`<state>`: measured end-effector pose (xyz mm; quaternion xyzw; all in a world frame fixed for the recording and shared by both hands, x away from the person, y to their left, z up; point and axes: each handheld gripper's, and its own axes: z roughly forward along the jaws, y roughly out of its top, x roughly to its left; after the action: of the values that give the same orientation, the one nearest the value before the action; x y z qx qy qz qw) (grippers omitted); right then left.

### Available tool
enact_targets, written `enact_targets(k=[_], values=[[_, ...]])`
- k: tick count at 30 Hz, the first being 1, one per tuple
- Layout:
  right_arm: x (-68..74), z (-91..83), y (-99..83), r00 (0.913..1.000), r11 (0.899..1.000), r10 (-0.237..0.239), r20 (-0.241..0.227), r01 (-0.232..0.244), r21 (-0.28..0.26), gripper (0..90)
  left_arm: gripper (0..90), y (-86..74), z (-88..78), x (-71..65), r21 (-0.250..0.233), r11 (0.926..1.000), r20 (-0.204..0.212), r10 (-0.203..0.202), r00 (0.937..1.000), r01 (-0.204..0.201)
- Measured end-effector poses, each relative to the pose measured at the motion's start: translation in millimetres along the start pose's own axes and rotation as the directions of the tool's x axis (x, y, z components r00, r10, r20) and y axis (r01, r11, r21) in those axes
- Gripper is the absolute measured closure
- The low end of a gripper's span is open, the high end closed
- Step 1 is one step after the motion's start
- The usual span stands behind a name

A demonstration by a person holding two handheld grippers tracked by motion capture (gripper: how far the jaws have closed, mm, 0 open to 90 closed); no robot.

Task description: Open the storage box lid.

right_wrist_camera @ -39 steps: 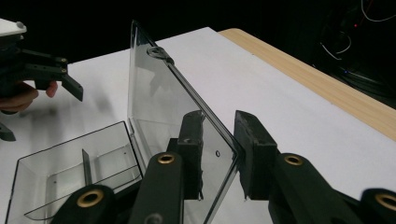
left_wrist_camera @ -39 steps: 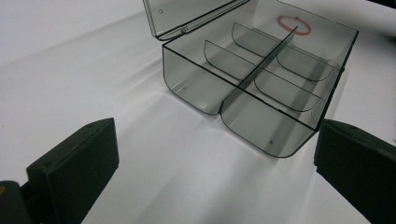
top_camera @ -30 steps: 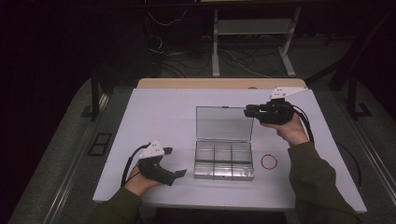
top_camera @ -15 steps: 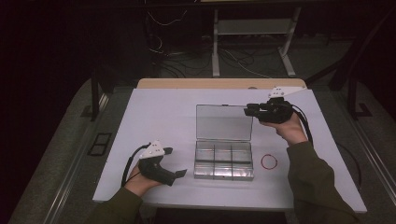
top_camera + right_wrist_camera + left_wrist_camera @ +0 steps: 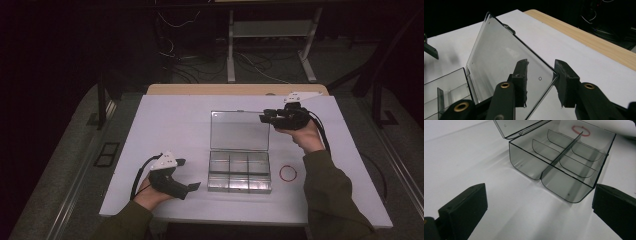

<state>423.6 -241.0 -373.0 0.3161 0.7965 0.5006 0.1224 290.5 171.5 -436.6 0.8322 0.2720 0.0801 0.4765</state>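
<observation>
While the white table (image 5: pixel 170 125) is bordered at its far edge by a wooden strip (image 5: pixel 200 89), the clear compartment box (image 5: pixel 239 171) is stood at its middle, lid (image 5: pixel 239 130) raised upright. The lid's corner is straddled by the right gripper (image 5: pixel 540 82), whose jaws have just been opening, pads apart from it. The left gripper (image 5: pixel 539 212) is held open, empty, near the box. A red ring (image 5: pixel 288 173) is laid just beside the box. No lettering can be read.

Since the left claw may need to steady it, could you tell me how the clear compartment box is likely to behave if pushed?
The clear compartment box looks like thin, empty plastic, so it is probably light and would slide readily on the smooth white table. Its lid stands upright, so a push high up might tip or shift it. The walls look rigid and may crack if squeezed hard.
</observation>
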Motion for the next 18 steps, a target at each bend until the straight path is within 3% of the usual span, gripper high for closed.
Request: enact_targets(k=[18], values=[[-5.1,11.5,-6.2,0.9993,1.0,0.014,0.036,-0.015,0.013,57.9,0.0,-0.4,1.7,-0.3,0.008,1.0,0.009,0.003,0.9999,-0.004]])
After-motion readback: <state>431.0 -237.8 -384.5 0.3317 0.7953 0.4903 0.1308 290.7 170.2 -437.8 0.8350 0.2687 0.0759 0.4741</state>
